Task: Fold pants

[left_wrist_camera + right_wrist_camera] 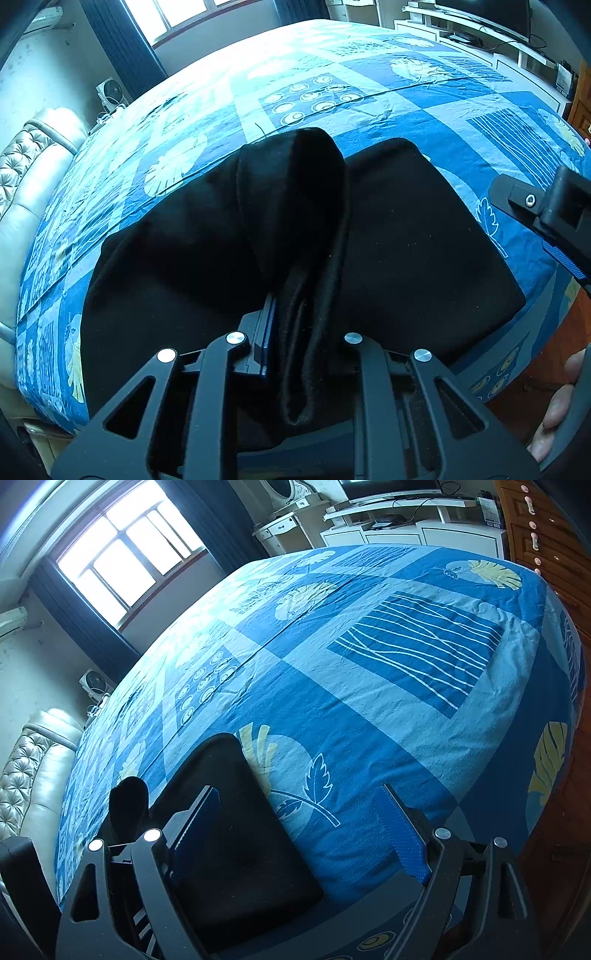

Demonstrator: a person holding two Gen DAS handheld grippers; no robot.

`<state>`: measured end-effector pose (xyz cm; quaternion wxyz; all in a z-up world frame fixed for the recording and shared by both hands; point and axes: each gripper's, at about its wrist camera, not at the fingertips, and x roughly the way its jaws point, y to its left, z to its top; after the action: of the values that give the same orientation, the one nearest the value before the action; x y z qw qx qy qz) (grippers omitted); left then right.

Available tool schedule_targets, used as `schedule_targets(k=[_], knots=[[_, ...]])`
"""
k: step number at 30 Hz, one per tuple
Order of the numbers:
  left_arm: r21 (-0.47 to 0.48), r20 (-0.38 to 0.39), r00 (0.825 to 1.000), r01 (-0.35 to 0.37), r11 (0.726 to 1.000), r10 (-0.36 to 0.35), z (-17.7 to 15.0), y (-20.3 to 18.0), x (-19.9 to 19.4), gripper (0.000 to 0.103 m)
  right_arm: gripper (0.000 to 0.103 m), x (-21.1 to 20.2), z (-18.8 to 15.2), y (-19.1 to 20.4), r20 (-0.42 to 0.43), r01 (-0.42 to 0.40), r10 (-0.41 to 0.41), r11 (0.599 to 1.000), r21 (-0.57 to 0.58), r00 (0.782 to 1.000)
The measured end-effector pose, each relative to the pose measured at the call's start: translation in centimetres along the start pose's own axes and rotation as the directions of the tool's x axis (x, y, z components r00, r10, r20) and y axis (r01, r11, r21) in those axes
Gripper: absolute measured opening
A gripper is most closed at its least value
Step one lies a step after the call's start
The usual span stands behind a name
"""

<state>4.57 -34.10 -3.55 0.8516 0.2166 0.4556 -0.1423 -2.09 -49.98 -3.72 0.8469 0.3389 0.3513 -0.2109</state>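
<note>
Left hand-held gripper was clamped on a bunched fold of the black pants, with the cloth pinched between its two fingers and a loop of it hanging down toward the camera. From that pinch the fabric rose ahead of the hand-held gripper into a rounded hump, lifted off the rest of the garment. To the left and right of the hump, the remaining pants lay flat on the bed, close to the bed's near edge and directly in front of the left hand-held gripper.

Off to the right of the left hand-held gripper, the right hand-held gripper showed at the edge of the left wrist view, apart from the pants. In the right wrist view, the right hand-held gripper had its fingers spread wide with nothing between them; its left finger hung over the flat right part of the pants, while its right finger sat over bare blue patterned bedsheet. The raised hump appeared to the left of that hand-held gripper.

Beyond the bed, ahead of both hand-held grippers, stood a bright window and white shelving. A pale padded headboard lay far to the left.
</note>
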Motion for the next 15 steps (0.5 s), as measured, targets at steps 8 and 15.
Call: schedule_targets(k=[8,15], knots=[[-0.021,0.018,0.999,0.04,0.999,-0.04,-0.1,0.4,-0.8,0.034,0.086,0.3,-0.1,-0.1,-0.003,0.007,-0.007,1.0,-0.006,1.0],[-0.022,0.095,0.995,0.027,0.999,-0.025,-0.6,1.2,-3.6,0.072,0.085,0.2,0.0,-0.3,0.002,0.013,-0.013,1.0,-0.008,1.0]])
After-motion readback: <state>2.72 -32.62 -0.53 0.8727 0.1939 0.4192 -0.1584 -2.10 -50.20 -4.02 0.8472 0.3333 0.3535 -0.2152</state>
